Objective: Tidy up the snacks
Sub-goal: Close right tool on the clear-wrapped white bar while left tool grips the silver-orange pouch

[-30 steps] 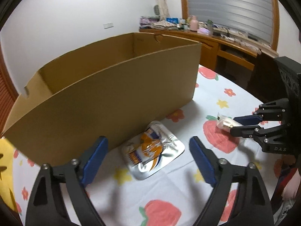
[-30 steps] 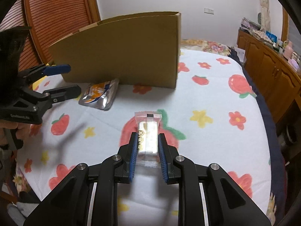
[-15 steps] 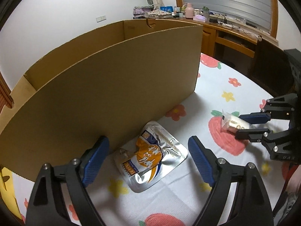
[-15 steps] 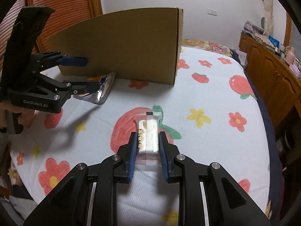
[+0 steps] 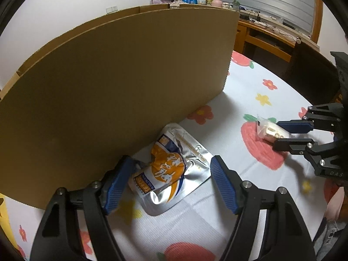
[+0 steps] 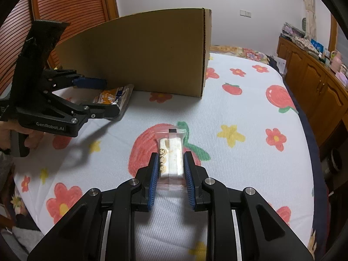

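Foil pouch (image 5: pixel 171 169), orange and silver, lies flat on the fruit-print tablecloth (image 5: pixel 250 100) at lower centre of the left wrist view, one end touching the foot of the cardboard box (image 5: pixel 121 91) wall. Left gripper (image 5: pixel 171 183) straddles it, jaws apart and just been closing, pouch between them. Left pad looks to be at the pouch's crumpled edge; right pad is beside the other edge, contact not clear. Not clamped yet.

Handling judgement: pouch looks light, soft and slick, with a stiff seal strip along its upper right side. It will likely buckle or slide if pinched across the puffy middle. Better hold: across the short width near the sealed edge, pads low so film doesn't pop out. Box wall crowds the left finger, little room there.

Wrapped bar (image 6: pixel 170 158), clear film with pale biscuit-like block inside, sits lower centre of the right wrist view on a red fruit print, well apart from the pouch. Right gripper (image 6: pixel 170 169) is clamped on its long sides, near half of the bar between the pads. Contents look rigid but crumbly, wrap slippery. Light squeeze only; the far end overhangs the pads, so it may droop when lifted.

Box interior isn't visible from either view.
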Demonstrator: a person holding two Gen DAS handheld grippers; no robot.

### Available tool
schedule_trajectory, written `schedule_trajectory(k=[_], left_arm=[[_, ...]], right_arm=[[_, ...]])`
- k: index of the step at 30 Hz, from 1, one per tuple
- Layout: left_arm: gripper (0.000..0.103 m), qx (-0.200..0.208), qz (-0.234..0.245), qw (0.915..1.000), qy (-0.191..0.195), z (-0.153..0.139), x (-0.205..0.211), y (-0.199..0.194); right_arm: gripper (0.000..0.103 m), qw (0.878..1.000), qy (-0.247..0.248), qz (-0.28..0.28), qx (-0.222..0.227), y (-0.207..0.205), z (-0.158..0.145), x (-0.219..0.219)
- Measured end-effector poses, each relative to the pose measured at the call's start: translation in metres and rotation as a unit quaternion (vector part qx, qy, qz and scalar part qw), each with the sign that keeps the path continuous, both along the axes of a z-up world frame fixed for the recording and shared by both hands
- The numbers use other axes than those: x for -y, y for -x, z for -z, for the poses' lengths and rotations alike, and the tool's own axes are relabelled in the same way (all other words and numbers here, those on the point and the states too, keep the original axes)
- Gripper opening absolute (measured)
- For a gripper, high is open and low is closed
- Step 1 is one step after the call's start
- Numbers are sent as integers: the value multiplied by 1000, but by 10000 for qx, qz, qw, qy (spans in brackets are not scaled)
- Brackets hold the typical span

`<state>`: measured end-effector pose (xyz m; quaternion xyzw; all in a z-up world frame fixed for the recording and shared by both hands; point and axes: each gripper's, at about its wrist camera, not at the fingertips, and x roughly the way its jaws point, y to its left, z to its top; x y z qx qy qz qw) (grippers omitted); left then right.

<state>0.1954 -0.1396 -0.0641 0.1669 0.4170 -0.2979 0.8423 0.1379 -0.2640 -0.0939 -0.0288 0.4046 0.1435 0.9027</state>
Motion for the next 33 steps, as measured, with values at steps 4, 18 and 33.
schedule_trajectory(k=[4, 18, 33], left_arm=[[70, -242, 174, 9995, 43, -2, -2, 5], [76, 266, 637, 9969, -381, -17, 8, 28], [76, -482, 856, 9945, -375, -2, 24, -12]], right_arm=[[22, 10000, -18, -3, -5, 0, 0, 1], [22, 10000, -80, -9, -14, -1, 1, 2], [23, 9998, -208, -47, -26, -1, 1, 4]])
